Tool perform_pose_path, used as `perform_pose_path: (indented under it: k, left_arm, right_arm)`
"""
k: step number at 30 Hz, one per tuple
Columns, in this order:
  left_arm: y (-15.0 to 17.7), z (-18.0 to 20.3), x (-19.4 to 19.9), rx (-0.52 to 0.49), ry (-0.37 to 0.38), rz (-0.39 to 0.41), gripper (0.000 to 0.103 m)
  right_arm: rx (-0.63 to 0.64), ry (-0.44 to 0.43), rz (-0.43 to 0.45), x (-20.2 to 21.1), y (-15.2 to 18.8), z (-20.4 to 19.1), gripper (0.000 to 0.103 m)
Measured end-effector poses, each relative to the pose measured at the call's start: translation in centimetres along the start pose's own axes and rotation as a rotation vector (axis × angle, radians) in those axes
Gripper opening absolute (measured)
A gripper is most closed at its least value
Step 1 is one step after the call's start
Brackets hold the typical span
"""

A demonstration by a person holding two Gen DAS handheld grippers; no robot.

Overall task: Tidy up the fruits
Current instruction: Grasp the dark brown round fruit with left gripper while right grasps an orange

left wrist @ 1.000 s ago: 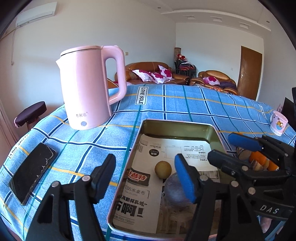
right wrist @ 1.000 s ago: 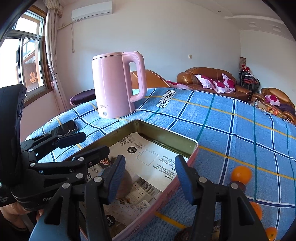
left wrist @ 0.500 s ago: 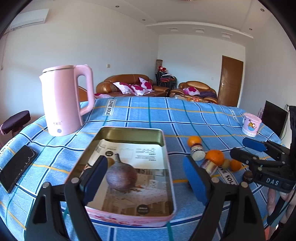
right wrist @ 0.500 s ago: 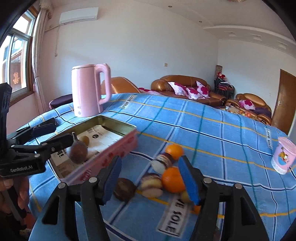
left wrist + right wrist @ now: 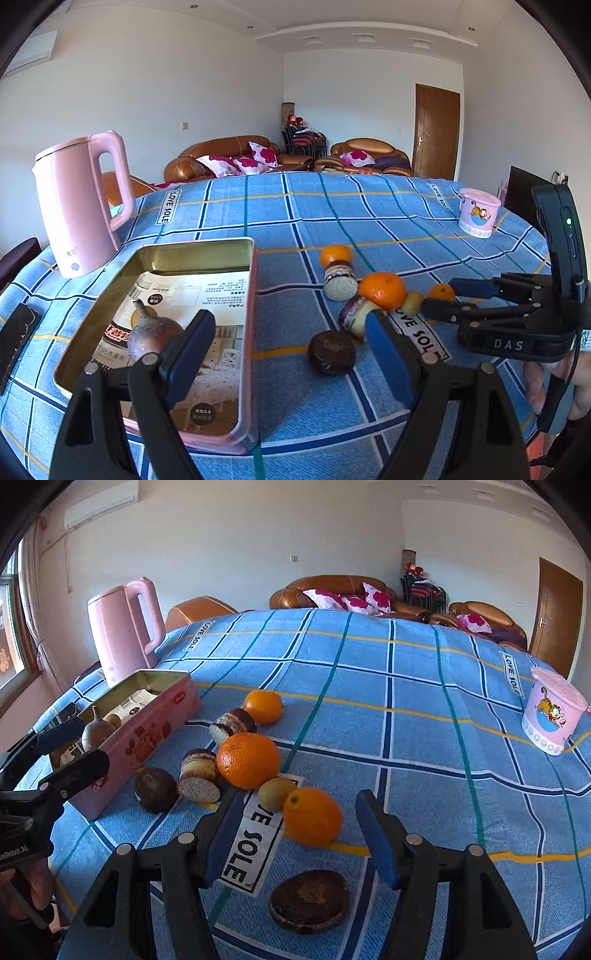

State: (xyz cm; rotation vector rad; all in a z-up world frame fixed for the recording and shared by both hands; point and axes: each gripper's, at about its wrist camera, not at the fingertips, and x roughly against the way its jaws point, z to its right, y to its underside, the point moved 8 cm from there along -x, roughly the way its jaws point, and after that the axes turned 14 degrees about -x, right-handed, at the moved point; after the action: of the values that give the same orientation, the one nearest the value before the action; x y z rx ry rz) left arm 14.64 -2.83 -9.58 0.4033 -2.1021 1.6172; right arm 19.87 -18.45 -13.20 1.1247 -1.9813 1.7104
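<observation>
1. The left claw point(image 5: 288, 354) stands wide, its blue pads bare; nothing is held.
2. Left of it sits a shallow metal tin point(image 5: 243, 369), pink outside, brassy inside, lined with printed paper, holding a round brown fruit point(image 5: 153, 338) with a stem.
3. The right claw point(image 5: 299, 840) is closing, empty; a smooth glossy orange point(image 5: 312, 821) lies on the cloth just ahead between its pads, untouched.
4. Beyond it lies a dimpled larger orange point(image 5: 247, 760); a dark wrinkled fruit point(image 5: 308, 901) lies beneath.
5. The checked blue cloth point(image 5: 406, 720) looks woven.
</observation>
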Motion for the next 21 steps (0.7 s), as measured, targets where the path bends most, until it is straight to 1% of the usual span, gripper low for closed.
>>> perform_pose_path:
  k: [2,4,7,8,9,10,12,14,21]
  left_arm:
    - [0.1,0.5,-0.2,-0.015,0.012,-0.006,0.081]
    - [0.1,1.2,-0.3,-0.035,0.033,-0.014,0.071]
    - [0.2,2.7,-1.0,-0.08,0.085,-0.044,0.065]
    - [0.3,3.2,-1.5,-0.096,0.097,-0.062,0.062]
    - [0.4,3.6,-1.8,-0.108,0.103,-0.077,0.056]
    - [0.5,3.9,-2.1,-0.118,0.111,-0.089,0.054]
    - [0.5,4.5,-2.6,-0.138,0.129,-0.112,0.053]
    - [0.5,4.9,-3.4,-0.147,0.13,-0.147,0.052]
    - [0.6,5.2,-4.8,-0.207,0.062,-0.203,0.051]
  right_arm:
    - [-0.012,-0.003,-0.014,-0.2,0.1,0.2,0.052]
    - [-0.022,-0.003,-0.023,-0.3,0.1,0.4,0.049]
    - [-0.018,-0.002,-0.035,-0.5,0.2,0.3,0.046]
    - [-0.016,-0.002,-0.042,-0.7,0.3,0.1,0.045]
    - [-0.017,-0.004,-0.049,-0.8,0.3,0.1,0.045]
    - [-0.019,-0.008,-0.054,-0.9,0.3,0.2,0.044]
    - [-0.03,-0.014,-0.054,-0.8,0.2,0.3,0.042]
    - [-0.04,-0.018,-0.053,-0.8,0.2,0.5,0.04]
    - [-0.052,-0.037,-0.051,-0.8,0.4,0.5,0.039]
